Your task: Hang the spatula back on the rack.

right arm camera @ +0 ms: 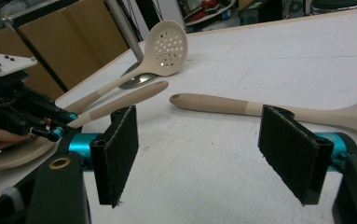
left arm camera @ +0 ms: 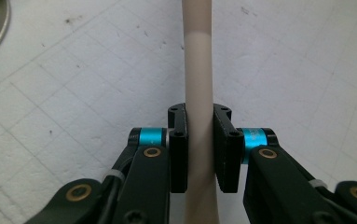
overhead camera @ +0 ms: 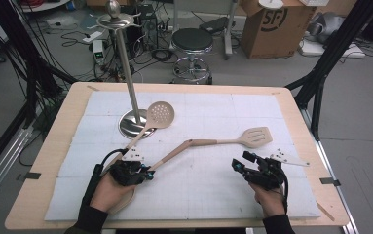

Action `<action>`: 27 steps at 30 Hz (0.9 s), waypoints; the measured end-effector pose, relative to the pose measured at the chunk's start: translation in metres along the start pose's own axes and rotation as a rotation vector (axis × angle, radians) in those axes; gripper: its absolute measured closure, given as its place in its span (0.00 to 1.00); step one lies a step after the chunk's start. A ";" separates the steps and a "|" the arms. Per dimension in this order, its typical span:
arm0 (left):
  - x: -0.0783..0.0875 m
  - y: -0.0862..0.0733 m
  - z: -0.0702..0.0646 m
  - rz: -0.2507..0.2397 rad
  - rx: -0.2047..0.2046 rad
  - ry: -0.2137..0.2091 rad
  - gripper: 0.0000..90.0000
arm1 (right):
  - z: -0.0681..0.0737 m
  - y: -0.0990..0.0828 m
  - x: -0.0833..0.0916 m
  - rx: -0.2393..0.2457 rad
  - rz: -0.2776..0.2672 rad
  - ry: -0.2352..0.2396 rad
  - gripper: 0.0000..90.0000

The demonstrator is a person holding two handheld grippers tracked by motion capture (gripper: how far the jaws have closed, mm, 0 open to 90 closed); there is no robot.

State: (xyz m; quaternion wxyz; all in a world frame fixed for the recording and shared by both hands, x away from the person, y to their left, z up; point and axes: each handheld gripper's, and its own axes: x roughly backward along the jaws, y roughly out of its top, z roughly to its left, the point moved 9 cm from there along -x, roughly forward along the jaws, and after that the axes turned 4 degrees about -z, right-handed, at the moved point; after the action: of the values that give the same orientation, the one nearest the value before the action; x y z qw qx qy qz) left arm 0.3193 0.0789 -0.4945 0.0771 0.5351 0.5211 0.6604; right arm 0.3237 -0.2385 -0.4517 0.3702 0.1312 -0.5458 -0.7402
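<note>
Left gripper (overhead camera: 142,174) near table's front edge, jaws clamped on beige utensil handle (left arm camera: 198,93), its far tip raised toward mat centre. Right gripper (overhead camera: 245,168) wide open, holding nothing, low over white mat (overhead camera: 213,195). Handle likely light, stiff, smooth; mid-shaft grip risks pivoting. Beyond: slotted spatula (overhead camera: 256,137), perforated skimmer (overhead camera: 159,115), metal stand (overhead camera: 134,124). Mat centre roomy.

A black stool (overhead camera: 193,41) and a cardboard box (overhead camera: 275,27) stand beyond the table (overhead camera: 43,161)
</note>
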 end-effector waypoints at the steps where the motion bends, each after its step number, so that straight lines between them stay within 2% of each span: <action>1: 0.002 0.002 0.000 -0.015 0.002 -0.003 0.87 | 0.000 0.000 0.000 -0.004 0.000 0.001 0.32; 3: 0.005 0.006 0.001 -0.052 0.013 -0.006 0.87 | 0.000 0.000 0.000 -0.005 -0.001 0.004 0.32; 7: 0.013 0.016 0.006 -0.131 0.066 -0.010 0.87 | 0.001 0.000 0.000 0.000 0.001 0.006 0.32; 11: 0.022 0.027 0.010 -0.231 0.121 -0.014 0.87 | 0.001 -0.001 0.000 -0.001 0.002 0.005 0.32; 17: 0.037 0.038 0.020 -0.336 0.135 0.044 0.87 | -0.001 -0.002 -0.001 -0.006 0.011 0.001 0.32; 22: 0.047 0.046 0.022 -0.398 0.146 0.025 0.87 | -0.002 -0.003 -0.002 0.003 0.013 -0.002 0.32; 27: 0.054 0.053 0.021 -0.430 0.145 0.022 0.87 | -0.002 -0.004 -0.003 0.004 0.014 -0.003 0.32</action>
State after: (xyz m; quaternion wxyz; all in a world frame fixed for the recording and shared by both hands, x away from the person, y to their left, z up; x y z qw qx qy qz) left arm 0.3372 0.1035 -0.4227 0.1719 0.4083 0.6700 0.5956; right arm 0.3252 -0.2377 -0.4566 0.3743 0.1269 -0.5487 -0.7367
